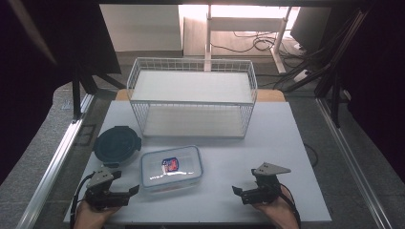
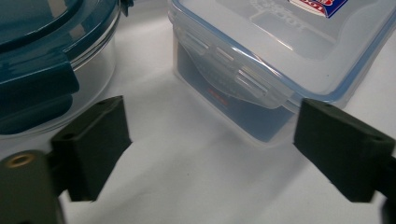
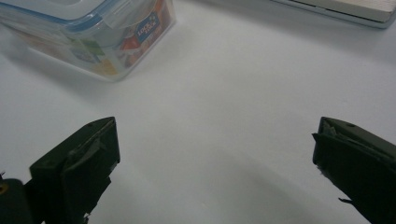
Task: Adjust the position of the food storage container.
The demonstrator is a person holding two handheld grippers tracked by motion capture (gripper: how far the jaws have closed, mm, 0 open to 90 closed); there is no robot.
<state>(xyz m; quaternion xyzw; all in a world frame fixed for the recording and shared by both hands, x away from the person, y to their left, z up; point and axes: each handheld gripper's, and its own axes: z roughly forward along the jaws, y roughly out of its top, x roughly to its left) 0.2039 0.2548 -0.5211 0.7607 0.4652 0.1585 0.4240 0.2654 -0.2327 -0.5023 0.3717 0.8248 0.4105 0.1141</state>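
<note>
While both grippers rest low at my side of the table (image 1: 286,143), I find the left gripper (image 1: 135,190) released, its jaws spread wide and holding nothing; the right gripper (image 1: 235,189) is likewise spread and empty. The box (image 1: 171,168), a clear rectangular container with a blue-rimmed clip lid, sits just ahead of the left fingers (image 2: 91,140) and slightly toward the right one, near but not touching. From the right gripper it stands well apart, ahead and to the left of the fingers (image 3: 77,172). A round tub (image 1: 117,144) with a dark lid lies just beside the box, ahead of the left finger. A wire rack (image 1: 191,98) stands beyond both.

My judgement on handling: the box looks like rigid plastic, light, apparently near empty, with smooth walls likely to slip under a weak pinch. The lid flap (image 2: 233,74) facing the left gripper may flex or unclip, so I would avoid it. I would grip across the 2 short walls below the rim, or steady 1 end with each gripper.
</note>
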